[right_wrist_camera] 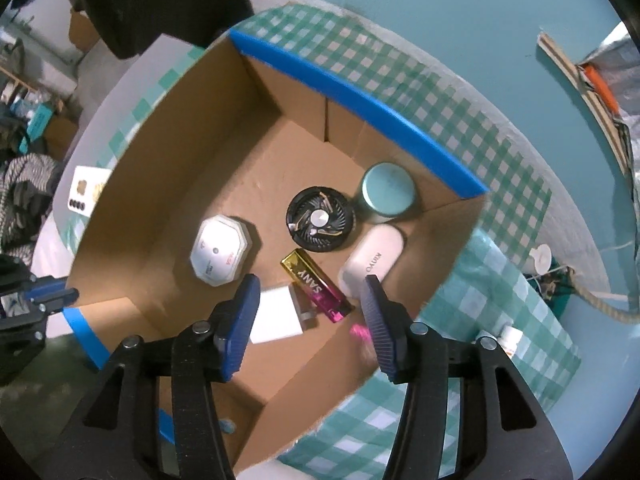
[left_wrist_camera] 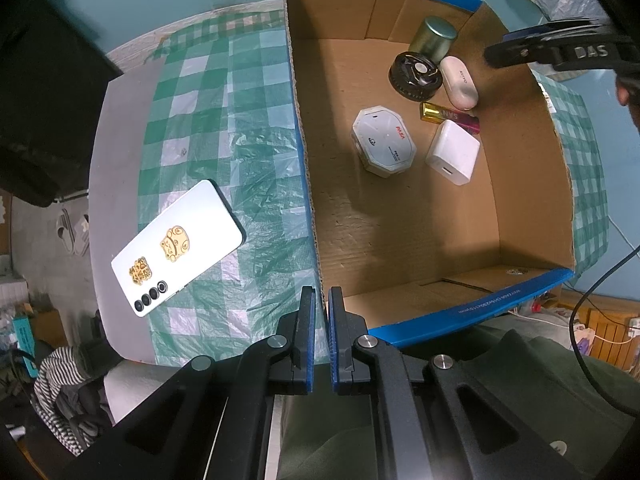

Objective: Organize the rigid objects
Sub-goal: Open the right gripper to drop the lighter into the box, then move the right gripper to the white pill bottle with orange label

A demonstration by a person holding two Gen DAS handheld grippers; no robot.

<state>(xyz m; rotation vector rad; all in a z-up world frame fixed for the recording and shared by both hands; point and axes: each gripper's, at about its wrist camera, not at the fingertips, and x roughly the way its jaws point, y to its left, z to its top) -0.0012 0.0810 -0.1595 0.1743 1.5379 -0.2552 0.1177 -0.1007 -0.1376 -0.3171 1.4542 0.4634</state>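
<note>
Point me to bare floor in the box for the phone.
Free: cardboard box floor between the octagonal case and the near blue wall, and the far-left corner. Crowded: right side, with tin, black disc, earbud case, lighter, charger.

The left wrist view looks down from above the near corner of the open brown cardboard box with blue edges (left_wrist_camera: 400, 208), taking in the green-checked counter (left_wrist_camera: 208, 128) beside it. The right wrist view hangs closer over the box's opposite side, facing into it (right_wrist_camera: 240, 120). Both share the box floor and its contents.
</note>
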